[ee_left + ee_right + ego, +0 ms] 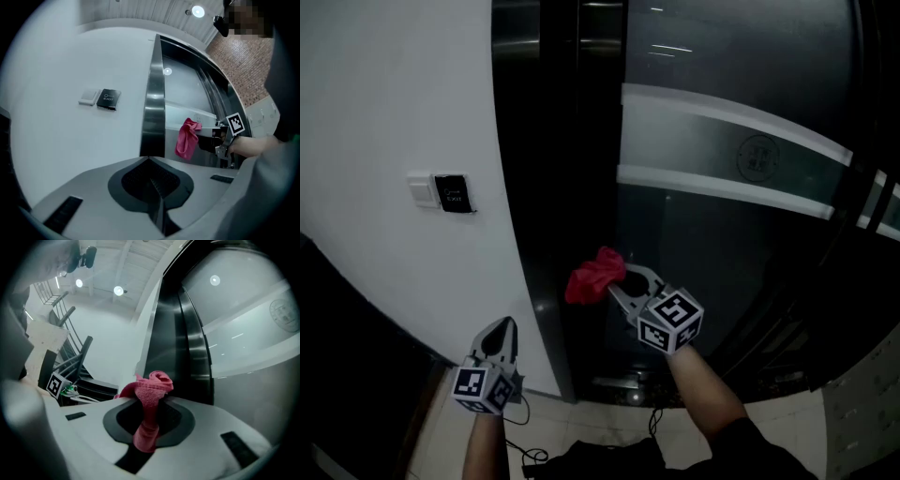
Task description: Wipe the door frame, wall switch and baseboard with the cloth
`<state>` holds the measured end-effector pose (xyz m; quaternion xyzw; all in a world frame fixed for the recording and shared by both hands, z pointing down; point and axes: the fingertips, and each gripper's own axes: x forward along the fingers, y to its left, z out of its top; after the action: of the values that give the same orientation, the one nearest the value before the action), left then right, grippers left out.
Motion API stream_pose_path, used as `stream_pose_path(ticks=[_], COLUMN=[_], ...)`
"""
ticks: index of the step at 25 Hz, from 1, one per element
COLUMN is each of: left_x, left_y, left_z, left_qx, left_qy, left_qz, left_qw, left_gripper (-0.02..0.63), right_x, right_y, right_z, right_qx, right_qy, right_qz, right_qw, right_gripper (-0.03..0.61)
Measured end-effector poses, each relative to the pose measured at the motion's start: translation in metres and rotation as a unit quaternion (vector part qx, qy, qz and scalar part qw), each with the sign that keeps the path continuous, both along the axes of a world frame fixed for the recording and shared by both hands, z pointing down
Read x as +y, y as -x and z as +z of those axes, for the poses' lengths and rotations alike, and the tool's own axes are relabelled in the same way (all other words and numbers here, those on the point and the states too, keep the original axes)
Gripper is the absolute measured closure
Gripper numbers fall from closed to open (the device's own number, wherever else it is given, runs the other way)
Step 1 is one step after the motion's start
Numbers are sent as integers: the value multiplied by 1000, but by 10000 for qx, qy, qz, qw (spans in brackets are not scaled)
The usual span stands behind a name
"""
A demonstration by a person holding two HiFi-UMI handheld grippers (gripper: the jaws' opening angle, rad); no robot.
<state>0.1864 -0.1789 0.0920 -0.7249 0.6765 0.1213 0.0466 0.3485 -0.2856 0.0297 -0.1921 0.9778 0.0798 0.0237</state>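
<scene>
Hidden or unclear: lower part of the cloth (152, 385), buried between the jaws of the right gripper (150, 405). Contact between cloth and door frame (546, 187) not confirmable from any view. Too dim to identify: dark band (356, 309) under the white wall (394, 103). Too small to read: lettering on the black plate (454, 194). Cut off at the bottom edge of the head view: both forearms.

State of the right gripper: clamped shut on the cloth, raised in front of the dark glass door (750, 234), just beside the door frame. Cloth material: red-pink, knitted or terry weave, bunched into a soft crumpled knot above the jaws, with a loose fold hanging down in the left gripper view.

State of the left gripper (152, 161): jaws pressed together, nothing between them, low beside the wall, well apart from the cloth.

Door frame finish: dark glossy metal, upright, with vertical reflections. Glass door surface: smooth, crossed by two pale frosted stripes (722, 117), with a round emblem (757, 157) between them. Shape of the wall switch (421, 190): small white rectangular plate, flat on the wall, touching the black plate on its right. Material of the floor (581, 417): pale tiles.
</scene>
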Motion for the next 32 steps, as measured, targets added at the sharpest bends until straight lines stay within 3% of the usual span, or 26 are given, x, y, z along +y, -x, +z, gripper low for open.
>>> stream_pose_path(ticks=[6,10,16,19,23,28,32], left_x=[13,29,30,38,52,68,81], left_y=[25,14,-44,-64,-76,-82,-80], left_z=[-15,-20,-47,-61,-78,-98,-105], left_qx=[-198,-263,-163,-77,-497,-615,-654], left_qy=[-89,-73,-200,-245,-167,-178,-267], left_qz=[-1211,-2344,-3357,-3570,-3895,-3928,-3958], left_qw=[9924,9718,9416,9338,9195,9174,9156], left_gripper=[620,620,620,620,620,620,620], right_x=[-30,-29,-35,-37,-33,-34,-40], right_y=[45,69,68,67,71,78,91], right_z=[-24,-50,-84,-106,-139,-174,-179], right_qx=[-331,-348,-356,-507,-741,-883,-707], right_qy=[-99,-332,-410,-278,-386,-551,-463], right_qz=[-1198,-2295,-3168,-3324,-3355,-3130,-2996], right_qw=[9922,9721,9469,9414,9383,9440,9503], right_gripper=[526,526,526,526,526,526,526])
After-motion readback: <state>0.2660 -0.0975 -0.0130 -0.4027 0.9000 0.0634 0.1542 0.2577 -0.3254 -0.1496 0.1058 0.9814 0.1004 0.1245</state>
